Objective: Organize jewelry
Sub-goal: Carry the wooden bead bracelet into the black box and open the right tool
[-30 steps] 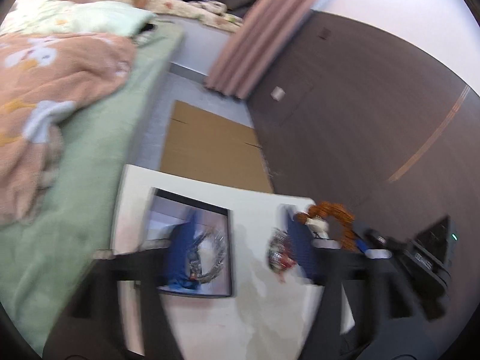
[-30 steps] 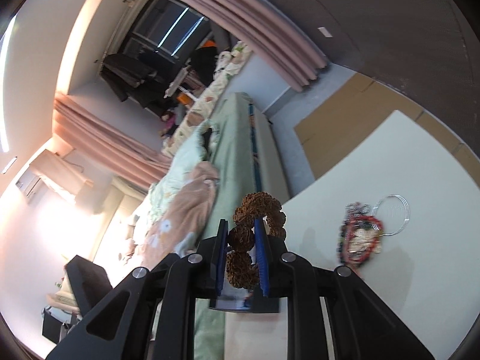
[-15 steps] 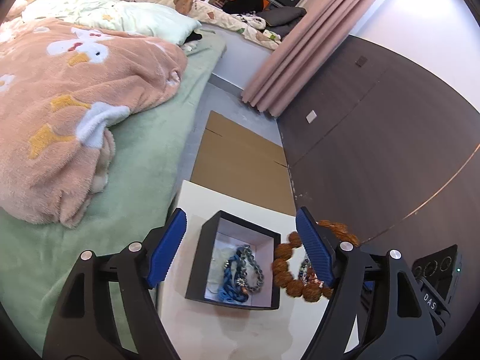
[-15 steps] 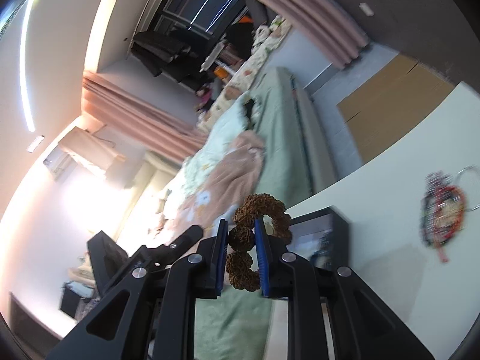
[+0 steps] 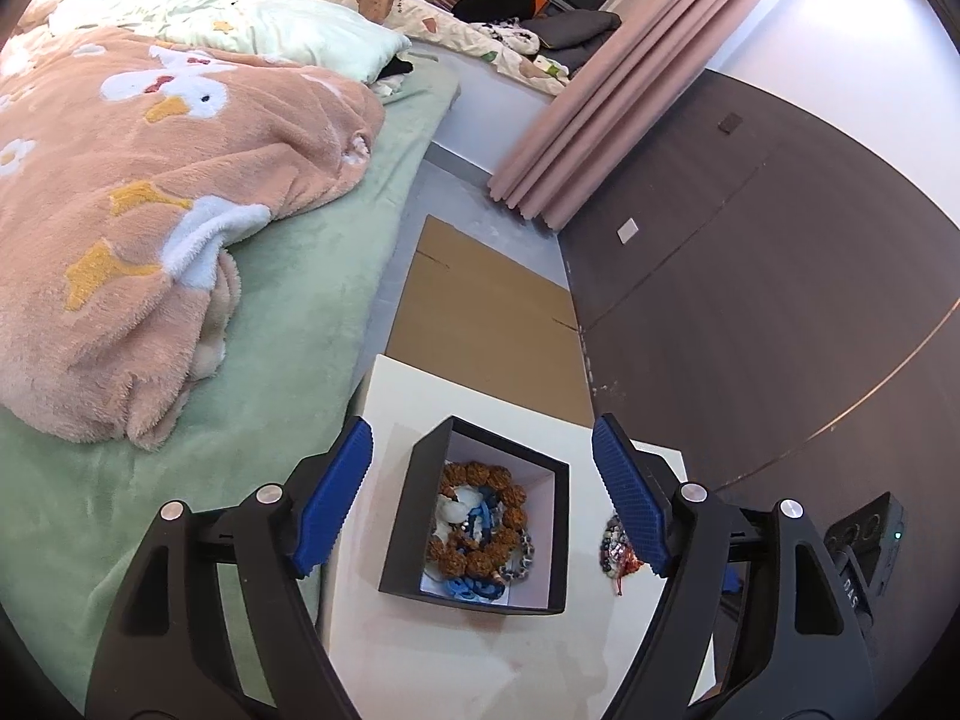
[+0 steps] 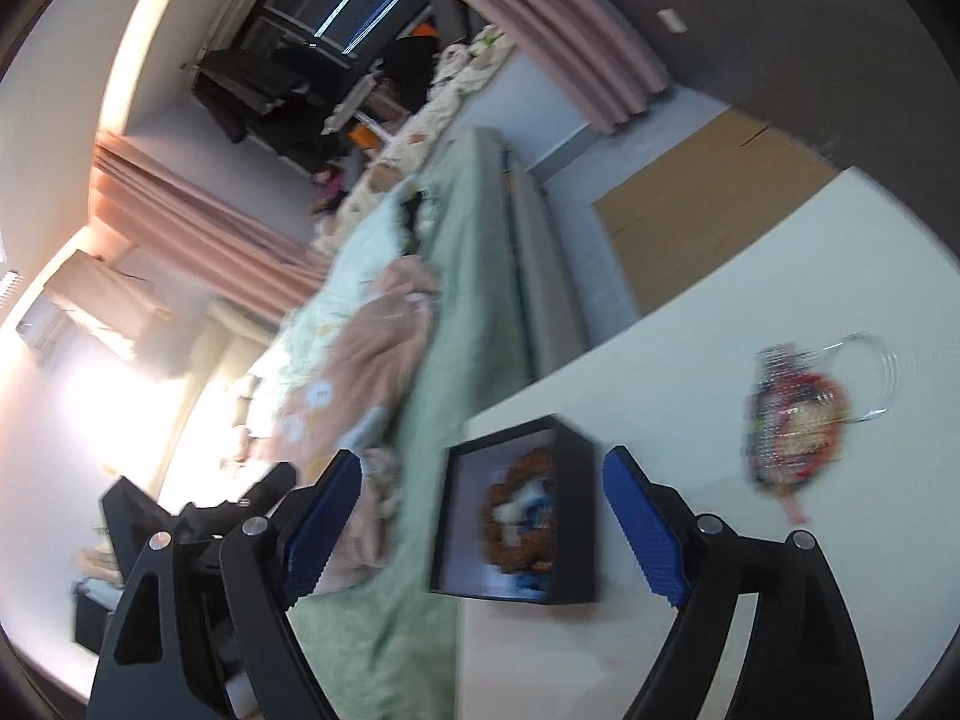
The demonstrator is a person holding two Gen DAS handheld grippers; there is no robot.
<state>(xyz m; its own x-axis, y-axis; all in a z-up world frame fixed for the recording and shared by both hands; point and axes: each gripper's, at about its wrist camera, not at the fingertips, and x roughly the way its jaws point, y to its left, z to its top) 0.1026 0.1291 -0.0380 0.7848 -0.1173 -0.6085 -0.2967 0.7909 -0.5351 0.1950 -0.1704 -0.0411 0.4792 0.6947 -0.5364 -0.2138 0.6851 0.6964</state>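
A green bed (image 5: 282,312) with a pink blanket (image 5: 150,192) is seen at the left, beside the white surface (image 5: 456,648). The left gripper (image 5: 480,498) is held above the black box (image 5: 414,516) with its jaws wide apart and nothing between them. The brown bead bracelet (image 5: 510,498) is seen lying inside the box on other jewelry. The right gripper (image 6: 480,516) has just had its jaws opened; nothing is held between them. A beaded bundle (image 6: 792,414) is left on the surface, right of the box.
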